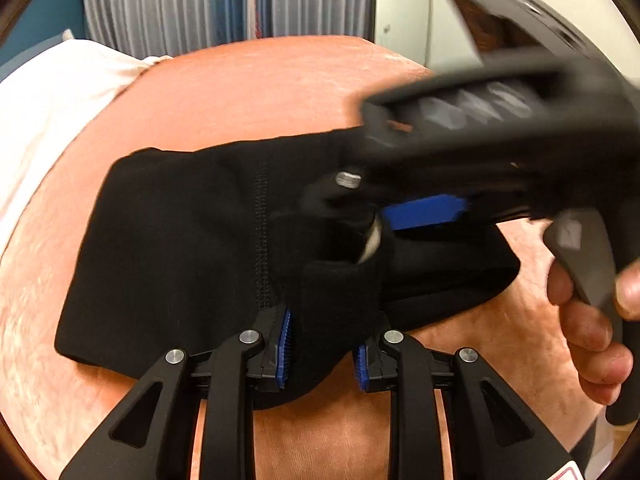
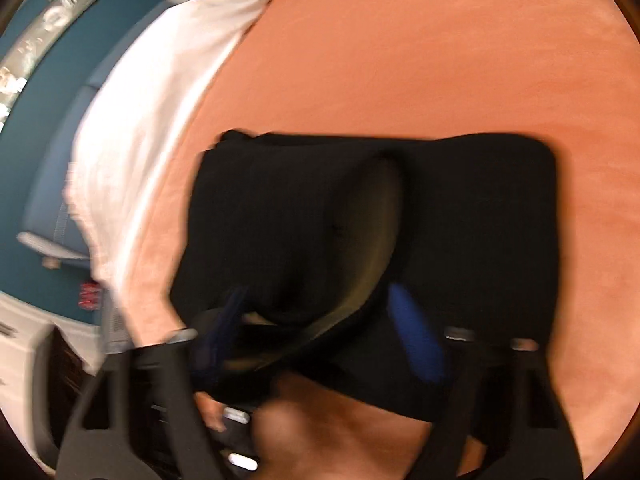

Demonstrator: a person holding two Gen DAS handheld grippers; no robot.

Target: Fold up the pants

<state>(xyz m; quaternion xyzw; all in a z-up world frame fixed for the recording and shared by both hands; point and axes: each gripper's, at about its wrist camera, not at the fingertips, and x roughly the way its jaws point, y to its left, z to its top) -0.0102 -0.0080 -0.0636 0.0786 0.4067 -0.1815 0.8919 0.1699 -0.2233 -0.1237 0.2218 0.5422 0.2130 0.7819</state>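
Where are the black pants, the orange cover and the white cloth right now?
black pants (image 1: 180, 240): left wrist view, on the flat folded panel left of the seam.
orange cover (image 2: 440, 60): right wrist view, on bare surface beyond the pants.
white cloth (image 1: 48, 112): left wrist view, on its middle at the left edge.

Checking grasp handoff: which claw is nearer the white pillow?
Left. The left claw holds the black pants' near edge on the pillow side; the right claw hangs over the pants farther from it.

The right gripper (image 1: 360, 208) was smeared by blur, covering part of the black pants (image 1: 180, 240); its grip was unclear.
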